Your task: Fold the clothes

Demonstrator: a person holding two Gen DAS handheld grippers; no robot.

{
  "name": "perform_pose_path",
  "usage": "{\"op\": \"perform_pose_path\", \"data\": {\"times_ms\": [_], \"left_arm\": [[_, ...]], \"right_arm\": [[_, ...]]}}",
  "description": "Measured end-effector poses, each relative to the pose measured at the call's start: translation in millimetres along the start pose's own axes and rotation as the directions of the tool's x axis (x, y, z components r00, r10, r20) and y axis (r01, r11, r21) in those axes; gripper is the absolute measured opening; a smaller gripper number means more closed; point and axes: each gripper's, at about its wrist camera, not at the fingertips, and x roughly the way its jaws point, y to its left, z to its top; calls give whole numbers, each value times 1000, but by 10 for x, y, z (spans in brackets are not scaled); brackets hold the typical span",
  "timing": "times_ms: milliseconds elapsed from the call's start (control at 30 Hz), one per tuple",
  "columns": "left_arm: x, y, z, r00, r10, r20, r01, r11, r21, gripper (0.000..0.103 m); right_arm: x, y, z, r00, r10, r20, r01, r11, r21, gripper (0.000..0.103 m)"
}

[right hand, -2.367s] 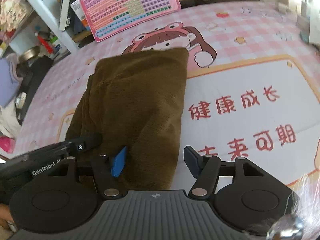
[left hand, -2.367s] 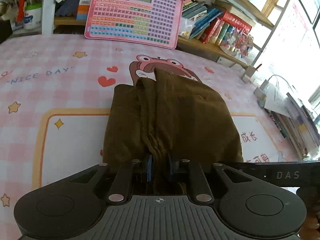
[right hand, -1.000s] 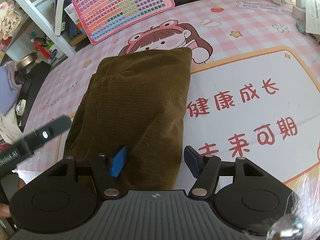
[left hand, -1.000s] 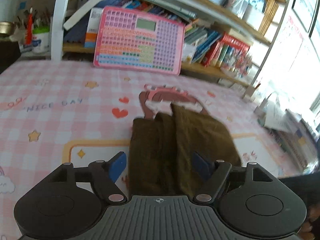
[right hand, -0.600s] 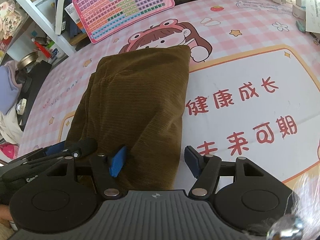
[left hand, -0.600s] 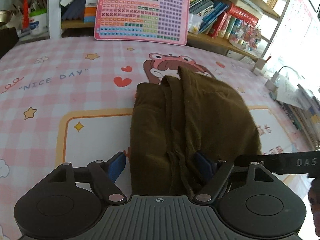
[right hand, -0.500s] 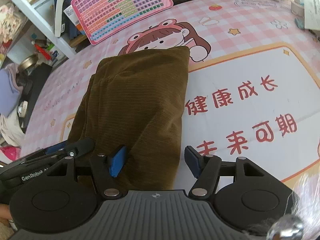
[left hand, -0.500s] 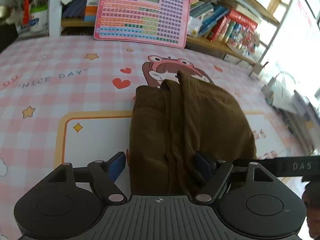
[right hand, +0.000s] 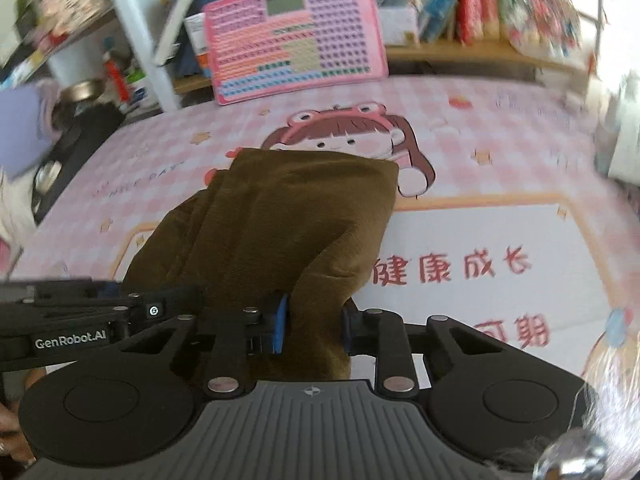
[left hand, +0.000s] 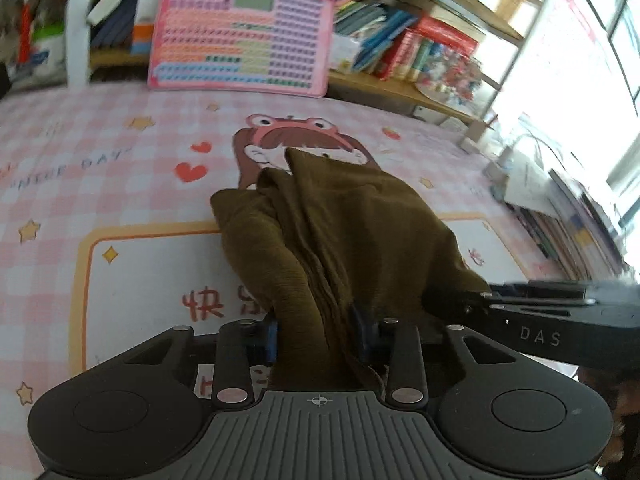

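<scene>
A folded brown corduroy garment [left hand: 332,224] lies on the pink cartoon mat, its near edge lifted. My left gripper [left hand: 316,334] is shut on the garment's near left edge, cloth bunched between its blue pads. My right gripper [right hand: 314,330] is shut on the near right edge of the same garment [right hand: 288,216]. The far end of the garment rests on the mat by the cartoon girl's face. The right gripper's side shows in the left wrist view [left hand: 560,316]; the left gripper's side shows in the right wrist view [right hand: 80,324].
A pink toy keyboard board [left hand: 240,56] leans against the bookshelf at the back of the mat [left hand: 80,152]. Books and boxes [left hand: 400,48] fill the shelf. Papers and stacked items [left hand: 560,200] lie at the right edge.
Both grippers were open around the garment's near edge. Now both have shut on it and raised that edge, and the views have tilted up.
</scene>
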Motion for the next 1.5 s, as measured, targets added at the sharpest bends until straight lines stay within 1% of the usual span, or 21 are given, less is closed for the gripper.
{"op": "perform_pose_path", "data": {"times_ms": [33,100,167,233,333,433,500,533,567,633,667,767,833,967,1067,1100,1133,1200,1267,1400,1500], "left_arm": [[5,-7,-20,1000,-2,-9,2,1000,2,33],[35,40,-48,999,-11,-38,10,1000,-23,36],[57,108,-51,998,-25,-60,21,998,-61,40],[85,167,-27,996,-44,-76,37,995,-96,46],[189,229,18,992,-65,-104,52,991,-124,52],[297,268,33,990,-82,-115,62,984,-169,55],[324,236,26,991,-72,-112,53,985,-166,52],[319,205,20,992,-61,-108,44,987,-151,50],[297,171,16,993,-53,-102,39,990,-133,44],[227,80,21,996,-36,-85,29,996,-86,36],[192,28,21,996,-30,-79,26,998,-59,35],[132,-51,9,997,-24,-73,23,1000,-10,35],[160,27,-11,994,-48,-97,43,998,-55,36],[214,130,-35,991,-69,-111,56,991,-124,49],[265,162,-61,990,-79,-114,59,984,-166,49],[267,141,-69,991,-74,-110,55,985,-162,46],[267,113,-72,992,-65,-109,48,987,-152,46],[229,45,-71,994,-47,-94,35,991,-127,37],[176,-24,-65,997,-33,-74,25,994,-103,33],[39,-155,-64,1000,-8,-9,7,995,-95,33],[-63,-231,-51,999,3,41,2,994,-106,33]], "right_arm": [[-31,17,-4,1000,-11,8,11,1000,-29,24],[-2,-114,-21,1000,16,-23,-15,998,56,25],[38,-244,-30,998,49,-48,-41,986,159,39],[77,-370,-38,994,83,-68,-63,964,260,45],[152,-485,-66,987,138,-77,-100,923,372,50],[235,-492,-78,982,167,-85,-119,906,406,51],[227,-441,-68,984,156,-83,-113,919,377,48],[207,-406,-62,986,146,-80,-110,931,349,42],[188,-371,-56,988,137,-77,-106,942,320,35],[104,-226,-37,994,94,-53,-81,975,208,30],[51,-146,-36,997,68,-37,-62,987,147,29],[-47,-71,-49,999,53,-7,-52,997,63,28],[-3,-170,-76,997,72,-37,-67,991,116,29],[82,-332,-119,992,99,-73,-81,972,218,42],[153,-379,-129,988,128,-86,-101,960,262,44],[176,-392,-138,986,139,-89,-109,954,278,45],[185,-396,-145,985,146,-90,-114,951,287,42],[133,-337,-126,987,140,-77,-117,962,246,33],[61,-259,-102,990,127,-57,-114,976,186,29],[-142,-141,-40,994,111,18,-112,993,38,28],[-257,-179,0,989,136,54,-136,991,-9,28]]}}
